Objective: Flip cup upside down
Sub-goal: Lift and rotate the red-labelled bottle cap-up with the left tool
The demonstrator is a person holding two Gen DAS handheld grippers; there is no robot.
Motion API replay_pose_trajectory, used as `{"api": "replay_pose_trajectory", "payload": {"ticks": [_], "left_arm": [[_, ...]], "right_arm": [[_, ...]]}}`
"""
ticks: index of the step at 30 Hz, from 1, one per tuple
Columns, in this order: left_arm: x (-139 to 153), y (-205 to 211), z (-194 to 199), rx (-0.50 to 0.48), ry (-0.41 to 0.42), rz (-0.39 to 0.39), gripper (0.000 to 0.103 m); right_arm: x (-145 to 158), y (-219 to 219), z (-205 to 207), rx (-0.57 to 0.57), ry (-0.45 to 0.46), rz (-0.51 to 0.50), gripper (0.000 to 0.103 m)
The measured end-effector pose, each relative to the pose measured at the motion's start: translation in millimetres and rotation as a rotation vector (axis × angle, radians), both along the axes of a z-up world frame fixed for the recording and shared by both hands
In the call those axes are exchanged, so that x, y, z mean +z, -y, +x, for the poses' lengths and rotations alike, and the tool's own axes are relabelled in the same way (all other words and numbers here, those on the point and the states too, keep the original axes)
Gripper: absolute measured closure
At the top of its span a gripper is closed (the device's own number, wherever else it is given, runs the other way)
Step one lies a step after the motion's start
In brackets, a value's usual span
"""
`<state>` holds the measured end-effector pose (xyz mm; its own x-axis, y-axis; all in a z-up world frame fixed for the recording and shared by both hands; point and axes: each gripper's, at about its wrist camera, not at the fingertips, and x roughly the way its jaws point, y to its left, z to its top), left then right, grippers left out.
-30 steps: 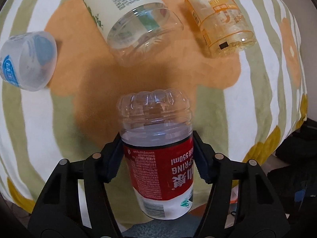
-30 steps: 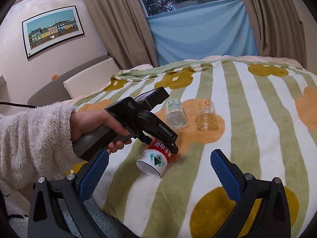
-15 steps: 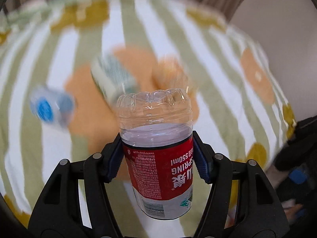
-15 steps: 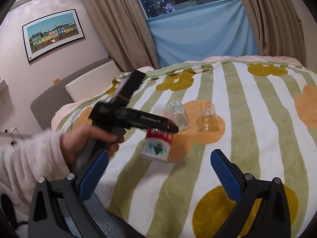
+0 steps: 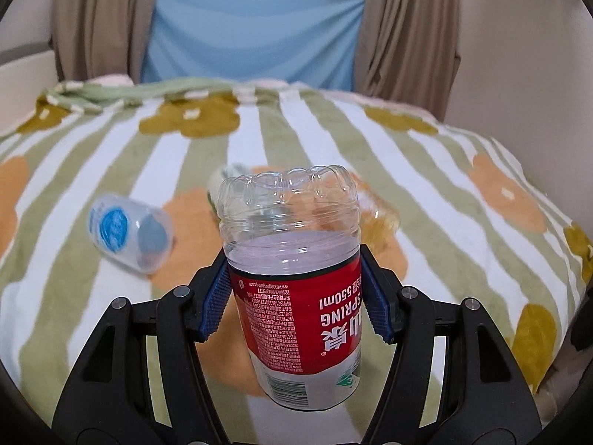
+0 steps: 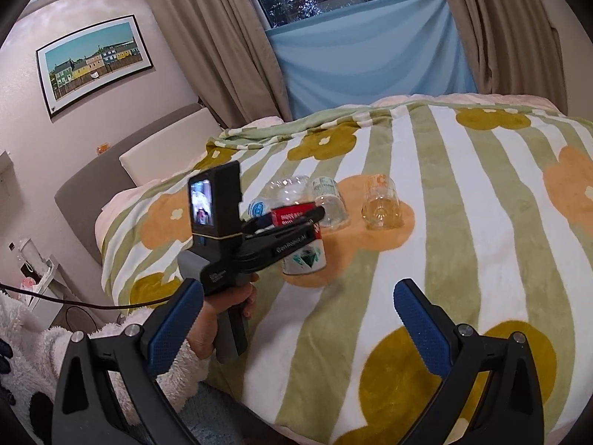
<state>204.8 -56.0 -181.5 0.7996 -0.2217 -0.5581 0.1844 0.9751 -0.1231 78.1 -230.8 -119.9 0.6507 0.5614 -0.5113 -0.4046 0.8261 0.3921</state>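
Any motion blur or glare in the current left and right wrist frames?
Left wrist: red-labelled clear plastic cup in the left gripper is sharp; green striped blanket and blue-labelled clear cup behind are smeared. Right wrist: mostly sharp, strong fisheye bending, no harsh glare.

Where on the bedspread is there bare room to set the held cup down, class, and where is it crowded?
Free: the striped stretch right of the orange-label cup, and the near strip before the open right gripper. Crowded: the orange flower patch, where the blue-label cup and green-label cup sit behind the red-label cup in the left gripper.
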Motion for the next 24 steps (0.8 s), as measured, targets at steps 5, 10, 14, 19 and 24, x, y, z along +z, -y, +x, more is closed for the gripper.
{"api": "replay_pose_trajectory", "payload": {"ticks": [5, 10, 14, 19, 24], "left_arm": [[-9, -3, 2, -0.018, -0.115, 0.025, 0.043], [0, 0, 2, -0.072, -0.199, 0.086, 0.043], [4, 6, -3, -0.107, -0.252, 0.145, 0.043], [2, 8, -7, -0.132, -0.332, 0.148, 0.045], [2, 6, -9, -0.12, -0.34, 0.13, 0.046]], "right_arm": [[-4, -4, 3, 0.011, -0.007, 0.018, 0.0], [-6, -9, 2, 0.027, -0.012, 0.023, 0.0], [-6, -10, 0, 0.03, -0.012, 0.025, 0.0], [-5, -8, -3, 0.022, -0.006, 0.031, 0.0], [-5, -7, -2, 0.022, -0.01, 0.051, 0.0]]}}
